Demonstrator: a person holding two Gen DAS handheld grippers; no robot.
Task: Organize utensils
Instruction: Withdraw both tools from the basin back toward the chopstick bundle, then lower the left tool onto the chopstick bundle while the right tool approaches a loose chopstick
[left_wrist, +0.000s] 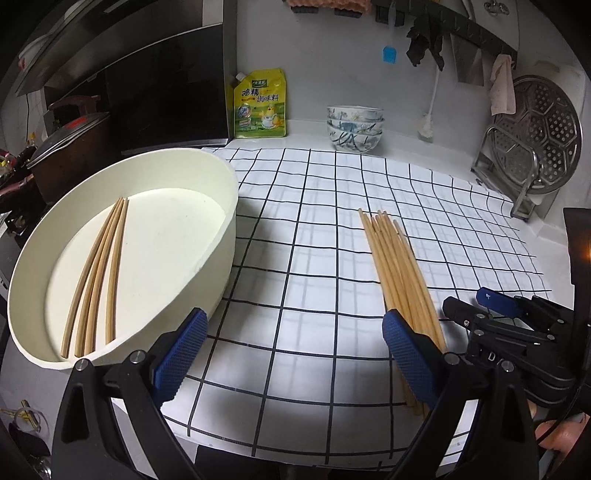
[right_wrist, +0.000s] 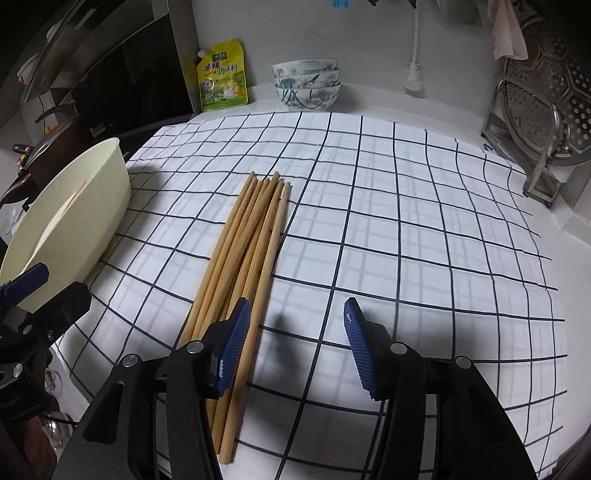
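A loose bundle of wooden chopsticks (right_wrist: 243, 251) lies on the checked cloth (right_wrist: 406, 229), pointing away from me. My right gripper (right_wrist: 295, 343) hovers open at the bundle's near end; its left pad (right_wrist: 232, 343) is over the sticks and nothing sits between the pads. In the left wrist view, a cream oval container (left_wrist: 218, 229) holds a few chopsticks (left_wrist: 99, 273). My left gripper (left_wrist: 295, 354) is open and empty between the container and the bundle (left_wrist: 399, 266), its right pad (left_wrist: 406, 354) beside the sticks. The right gripper (left_wrist: 476, 306) shows at the right.
Stacked patterned bowls (left_wrist: 354, 127) and a yellow seasoning pouch (left_wrist: 260, 103) stand at the back by the wall. A metal steamer plate in a rack (left_wrist: 535, 136) stands at the back right. A lidded pot (left_wrist: 70, 147) sits on the stove to the left.
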